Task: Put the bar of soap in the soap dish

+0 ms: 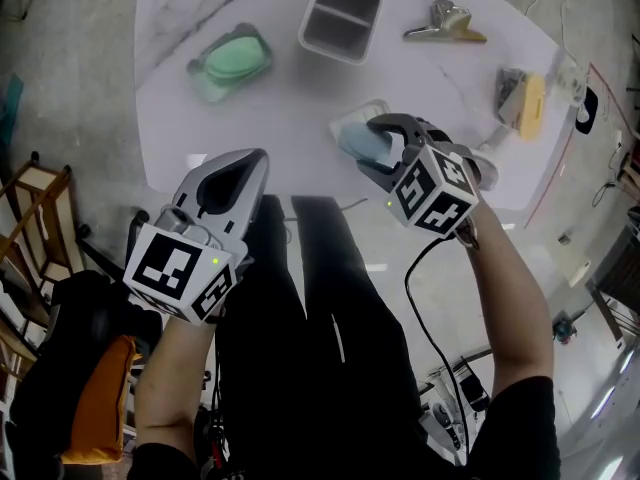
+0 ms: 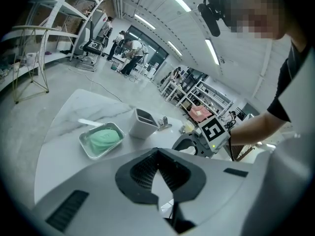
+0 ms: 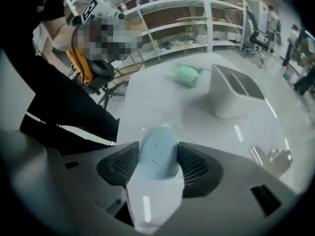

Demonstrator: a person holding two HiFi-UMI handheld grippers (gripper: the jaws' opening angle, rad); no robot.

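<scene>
Soap bar (image 3: pixel 158 154) is clamped in your right gripper (image 1: pixel 368 144), frame centre; released tilted, it can slide off the soap dish (image 1: pixel 376 105). Left gripper (image 1: pixel 254 160) is closed, empty.

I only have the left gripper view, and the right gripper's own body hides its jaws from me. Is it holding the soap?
Observer: Yes. The right gripper is shut on the pale blue bar of soap.
Operator: And where is the dish from there?
Observer: The head view shows the soap dish directly under the soap, near the front edge of the table. I can't tell whether the soap touches the dish.
</scene>
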